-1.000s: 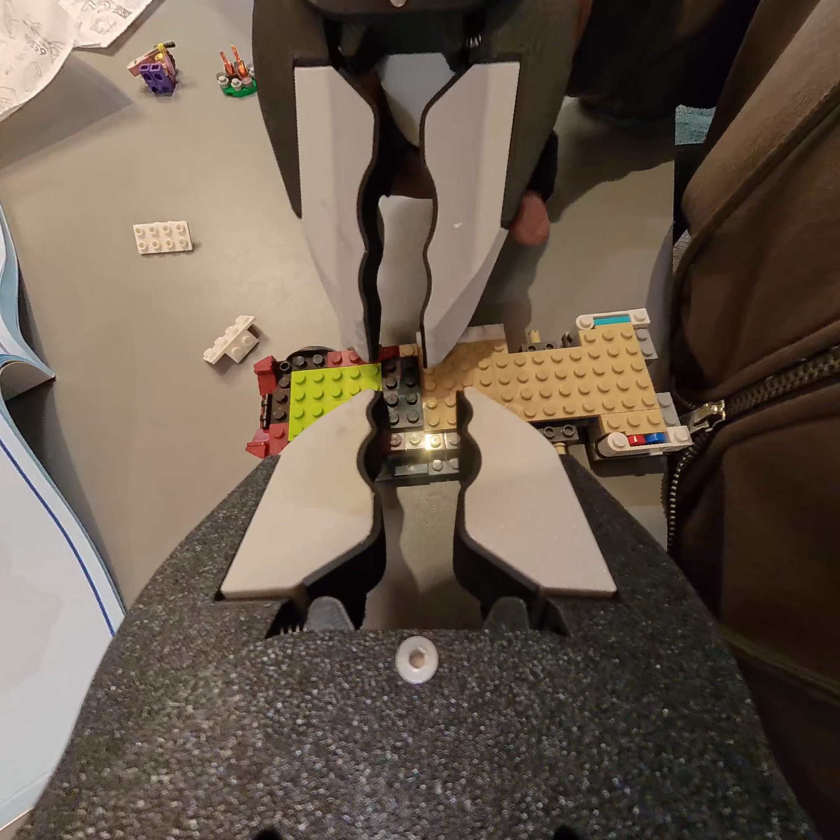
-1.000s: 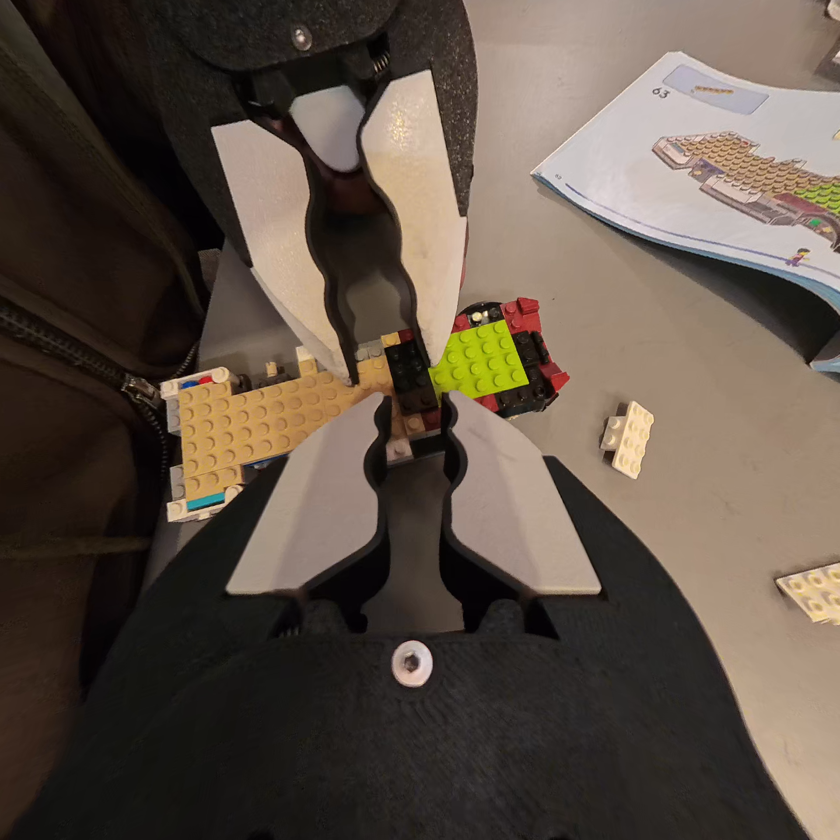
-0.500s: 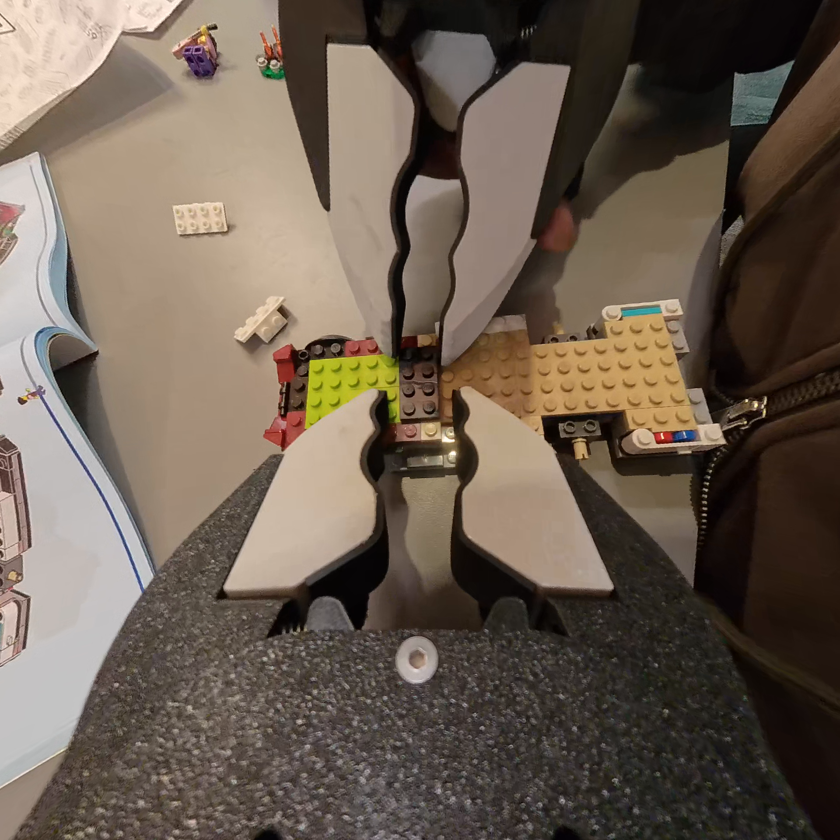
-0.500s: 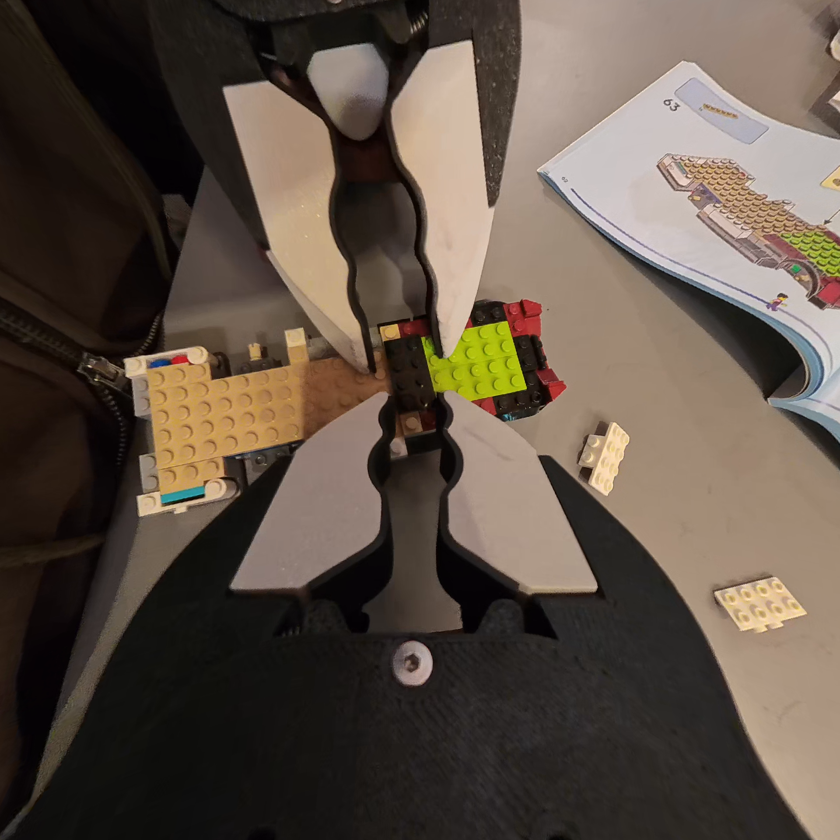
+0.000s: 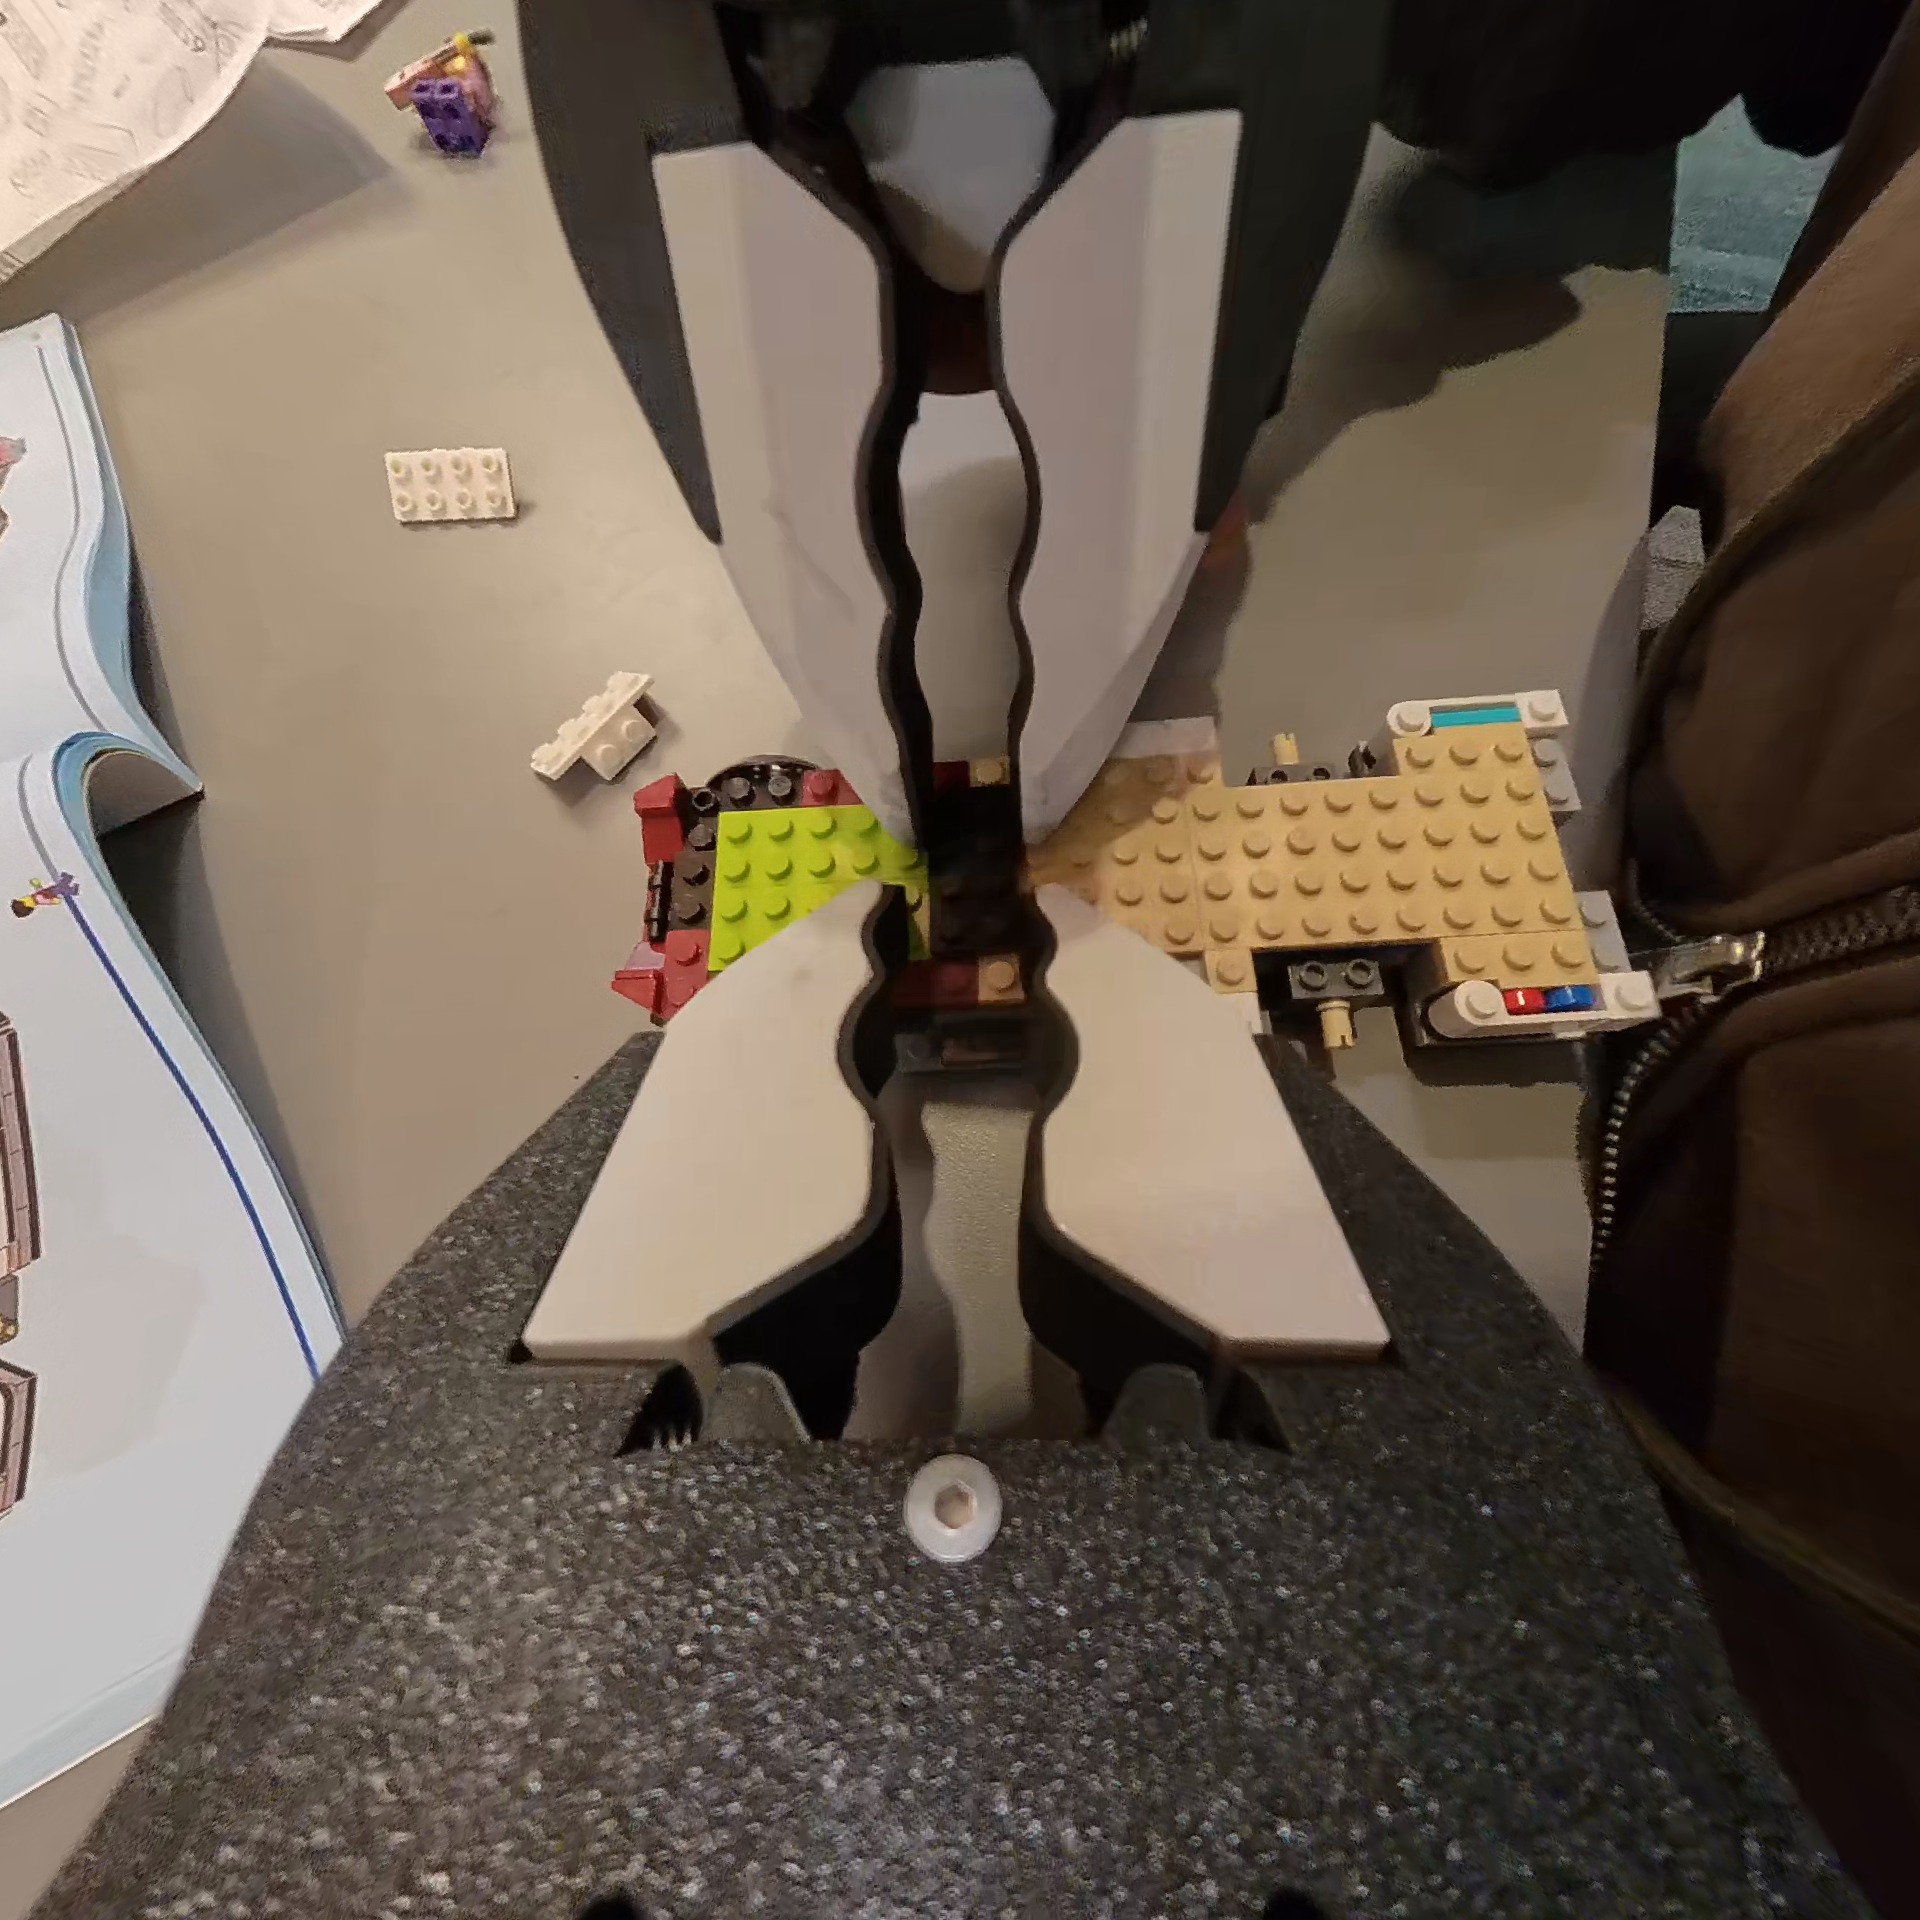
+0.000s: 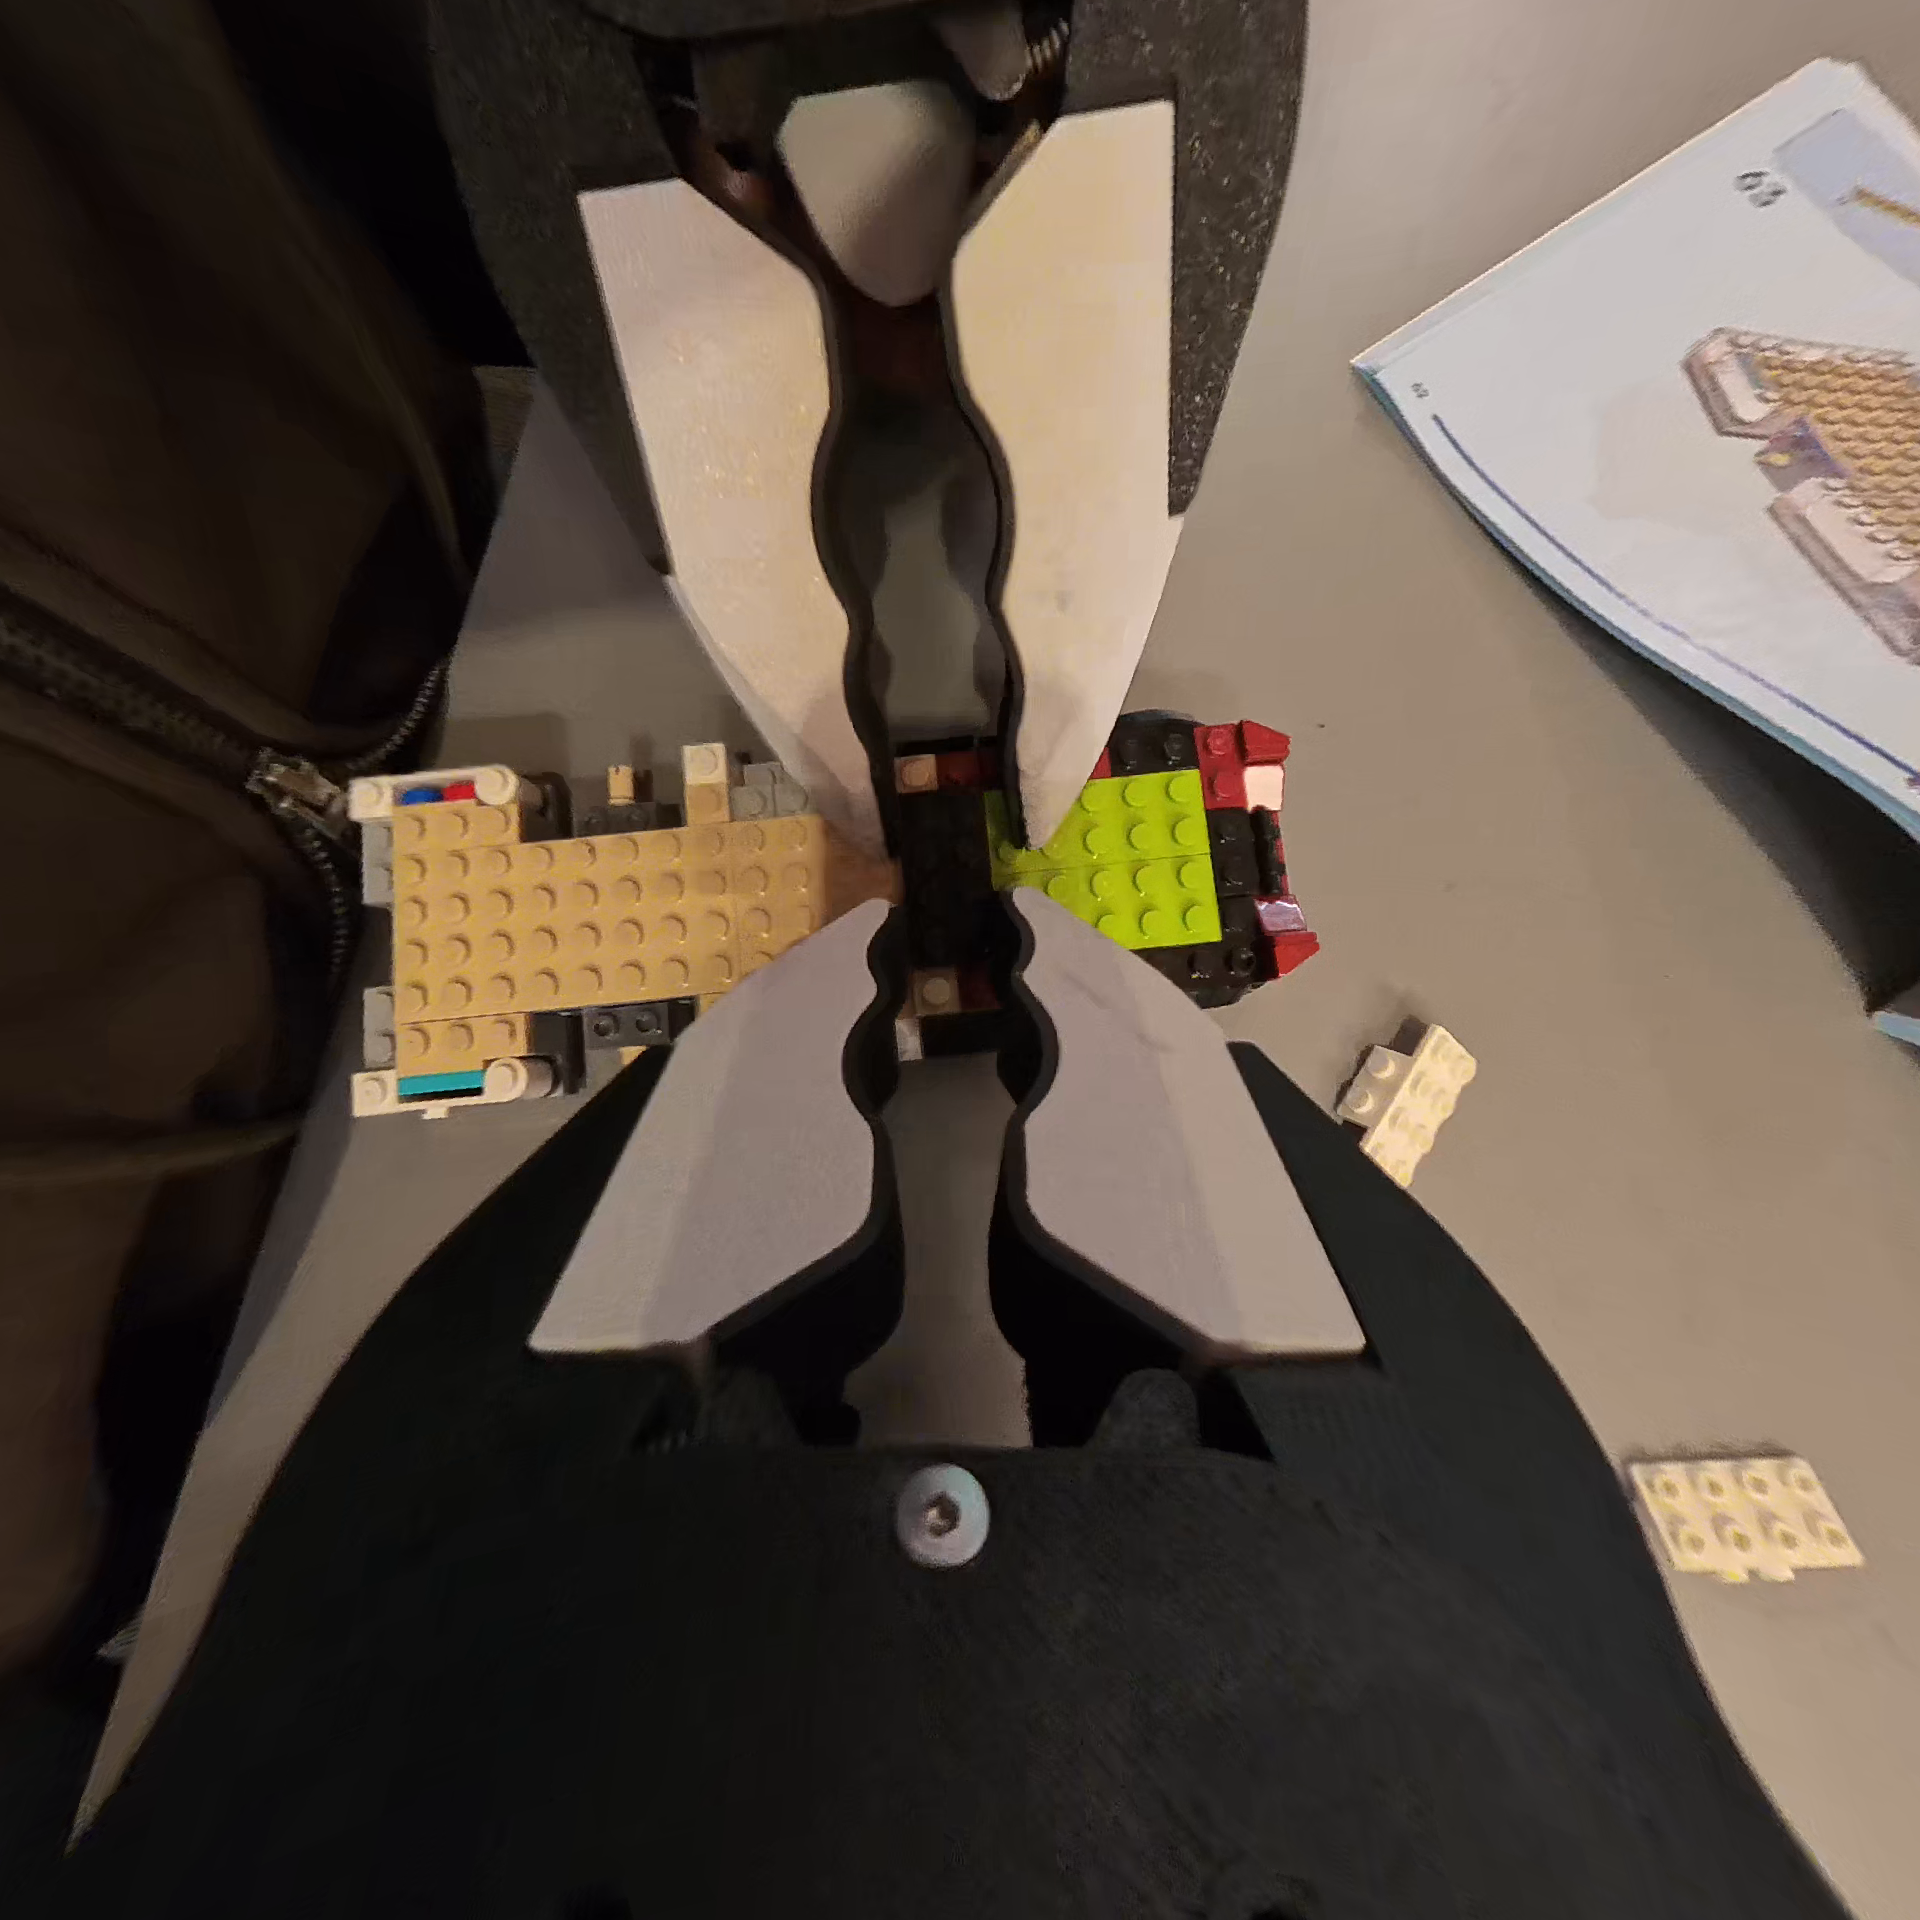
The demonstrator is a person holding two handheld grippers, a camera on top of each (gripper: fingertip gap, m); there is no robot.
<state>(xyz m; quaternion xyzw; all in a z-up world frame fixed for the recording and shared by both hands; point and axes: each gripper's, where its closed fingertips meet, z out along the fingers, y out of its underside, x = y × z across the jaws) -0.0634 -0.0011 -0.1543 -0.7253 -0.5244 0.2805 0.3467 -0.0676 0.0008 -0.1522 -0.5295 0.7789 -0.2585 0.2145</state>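
Over the brick model (image 5: 1299,873), both grippers' fingers (image 5: 790,997) part-open astride its dark, blurred middle, contact unclear

Grey table (image 5: 312,727): brick model (image 5: 1351,862), 2 white plates (image 5: 450,485) (image 5: 597,724), open booklet (image 5: 94,1143), paper sheet (image 5: 94,94), small purple build (image 5: 449,96).

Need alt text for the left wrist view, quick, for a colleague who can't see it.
Two grippers meet fingertip to fingertip over the dark middle of a brick model, tan plates on the right, lime green on the left. Loose white bricks and an open booklet lie left.
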